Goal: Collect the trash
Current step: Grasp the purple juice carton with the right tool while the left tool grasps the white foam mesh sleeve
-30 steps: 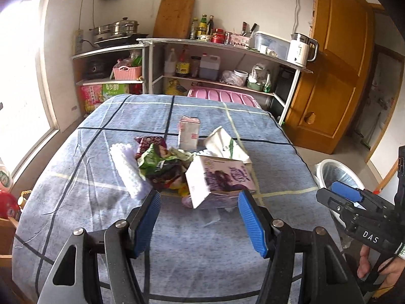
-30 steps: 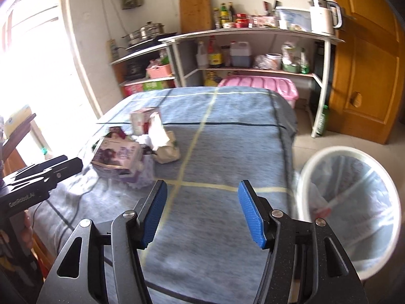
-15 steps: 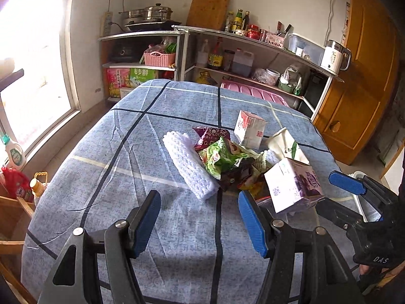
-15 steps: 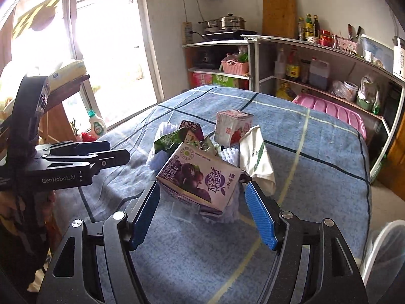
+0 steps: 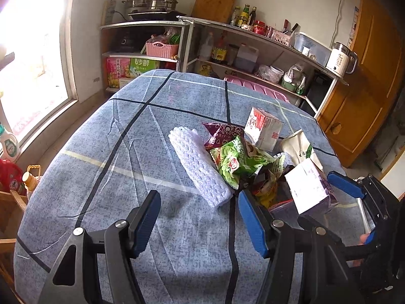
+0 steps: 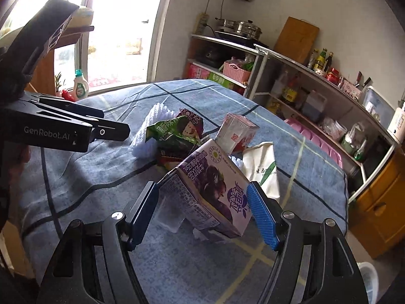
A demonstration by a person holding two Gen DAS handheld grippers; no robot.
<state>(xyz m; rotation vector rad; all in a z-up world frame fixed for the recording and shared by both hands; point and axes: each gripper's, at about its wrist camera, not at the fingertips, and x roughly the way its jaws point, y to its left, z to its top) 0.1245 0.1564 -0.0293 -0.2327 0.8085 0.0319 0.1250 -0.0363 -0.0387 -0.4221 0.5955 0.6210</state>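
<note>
Our right gripper (image 6: 202,210) is opening its jaws around the purple carton (image 6: 210,190), whose lower end hides behind a clear wrapper. Our left gripper (image 5: 200,217) stands apart, empty, the white netting (image 5: 200,167) just ahead.

Black hand-held gripper (image 6: 202,212) frames, blue ribbed pads (image 6: 260,215), silver screws.

Two near wrist views, shared table (image 5: 106,177)

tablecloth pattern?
Blue-grey tablecloth with a wide grid of dark and pale lines; clearest in the left wrist view.
</note>
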